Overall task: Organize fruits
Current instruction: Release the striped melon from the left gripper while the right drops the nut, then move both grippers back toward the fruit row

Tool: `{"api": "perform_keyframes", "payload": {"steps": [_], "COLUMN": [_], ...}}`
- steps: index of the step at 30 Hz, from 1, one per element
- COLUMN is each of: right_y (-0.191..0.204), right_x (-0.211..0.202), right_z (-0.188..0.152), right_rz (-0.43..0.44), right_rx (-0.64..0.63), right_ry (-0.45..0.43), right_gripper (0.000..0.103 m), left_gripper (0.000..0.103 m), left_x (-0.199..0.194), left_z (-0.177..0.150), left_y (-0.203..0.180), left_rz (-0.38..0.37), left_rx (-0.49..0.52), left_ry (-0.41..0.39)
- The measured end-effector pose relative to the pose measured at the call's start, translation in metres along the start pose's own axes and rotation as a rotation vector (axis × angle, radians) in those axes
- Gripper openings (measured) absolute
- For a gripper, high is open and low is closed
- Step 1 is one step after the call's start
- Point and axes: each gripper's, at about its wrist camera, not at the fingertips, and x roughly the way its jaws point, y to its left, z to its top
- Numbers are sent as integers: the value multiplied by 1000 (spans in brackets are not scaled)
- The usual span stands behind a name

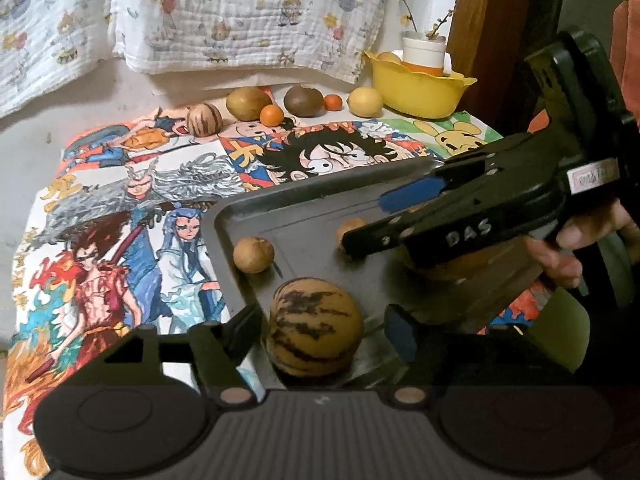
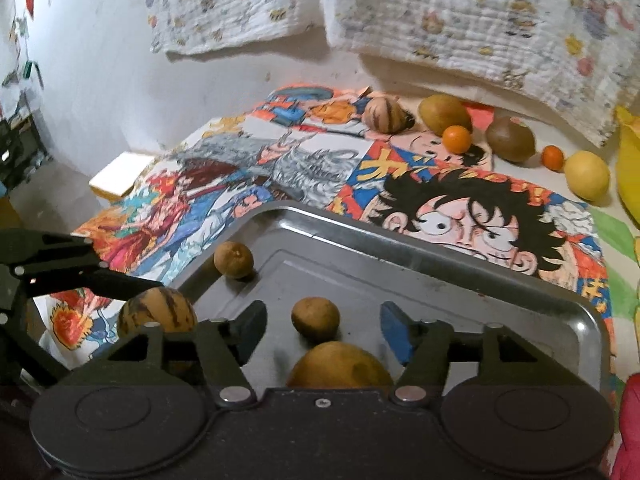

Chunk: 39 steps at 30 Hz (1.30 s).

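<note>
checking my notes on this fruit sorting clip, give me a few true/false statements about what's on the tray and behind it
1. A striped melon-like fruit sits between the left gripper's parted fingers. True.
2. The metal tray holds no fruit. False: it holds the striped fruit, two small round brown fruits and a larger brownish fruit.
3. The right gripper is clamped on an orange. False: its jaws stand open, with nothing pressed between its pads.
4. Two small oranges lie in the row of fruit behind the tray. True.
5. The yellow bowl stands on the tray. False: it stands behind the tray, at the back right.
</note>
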Motion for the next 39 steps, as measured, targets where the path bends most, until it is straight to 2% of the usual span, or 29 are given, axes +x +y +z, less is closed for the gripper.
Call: {"api": "perform_keyframes", "payload": {"steps": [6,8,10,14,18,23,28,39], "right_y": [-3,0,6,18,20,9,-6,-15], "right_x": [-25,-34,-42,-55,-65,-68,-71,-70], "right_z": [-9,-13,-18,-30,-40,-46,-45,-24], "right_rz": [8,24,30,9,-28,-68,-53,-59], "right_rx": [9,-15,-53,-123,-140,-106,-26,-29], "right_ry": [-50,-57,-58,-50,-37,-5,25,-11], "right_gripper": [86,94,98,101,102,102,102,102], "left_gripper": [86,91,97,101,102,102,102,102], "left_x": [-19,-26,-31,-39,-46,-47,-50,-45], "left_z": [-8,-11,-14,-20,-25,-26,-19,10], "left_y": [0,0,0,0,3,16,36,72], "left_rz": [16,20,28,51,84,134,191,249], "left_rx": [-3,2,12,50,82,73,34,-31], "left_ry": [-23,-30,-33,-23,-7,31,35,13]}}
